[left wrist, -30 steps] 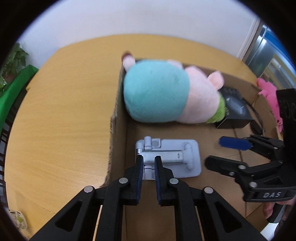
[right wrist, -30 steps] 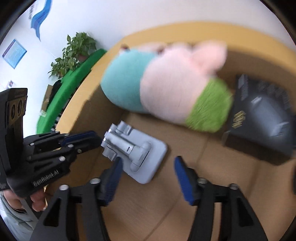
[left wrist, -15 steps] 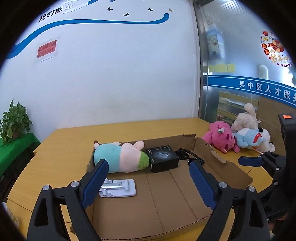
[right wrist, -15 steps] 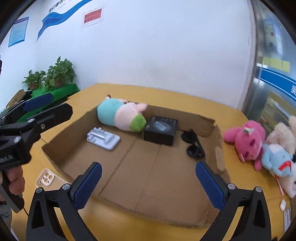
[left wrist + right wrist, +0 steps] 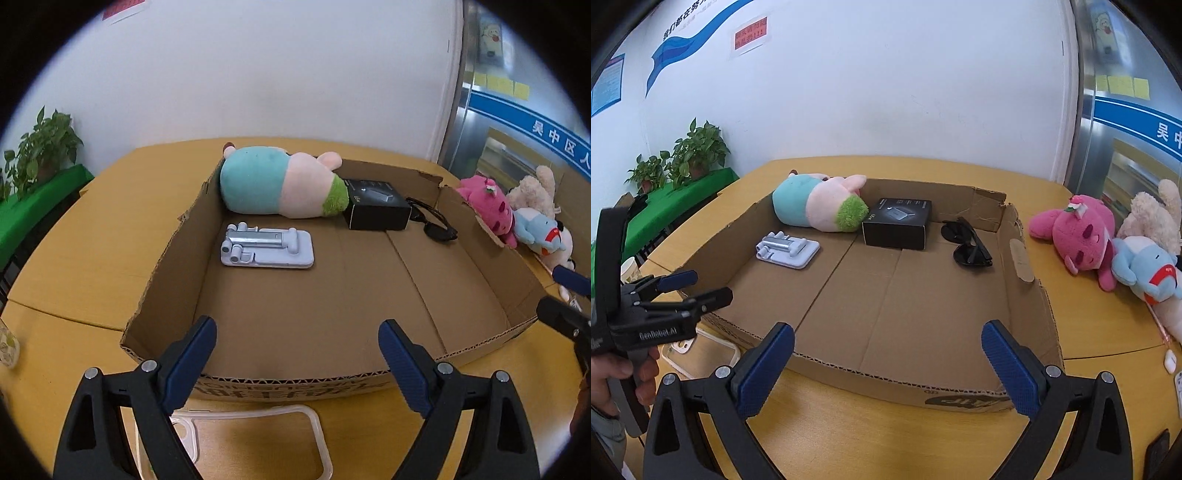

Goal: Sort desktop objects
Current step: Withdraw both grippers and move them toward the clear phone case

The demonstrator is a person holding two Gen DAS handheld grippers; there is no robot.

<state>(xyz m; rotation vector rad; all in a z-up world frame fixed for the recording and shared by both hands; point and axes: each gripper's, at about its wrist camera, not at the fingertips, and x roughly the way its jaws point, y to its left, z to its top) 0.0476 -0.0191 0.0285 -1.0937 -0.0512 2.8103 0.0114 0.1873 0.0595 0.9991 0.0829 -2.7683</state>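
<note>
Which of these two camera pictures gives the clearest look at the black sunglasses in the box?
The right wrist view. There the sunglasses lie in full sight on the cardboard box floor, right of the black box, with both lenses visible. The left wrist view shows them smaller, near the picture's edge and partly behind the black box.

Spread, empty left tongs (image 5: pixel 297 345) above cardboard tray (image 5: pixel 166 254) with grey stand (image 5: pixel 267 245), plush (image 5: pixel 282 186), perhaps sunglasses (image 5: pixel 434 223).

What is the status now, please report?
Left gripper and right gripper open, empty. Phone stand flat in the cardboard box. Clear phone case outside, below left gripper. Nothing blocking.
</note>
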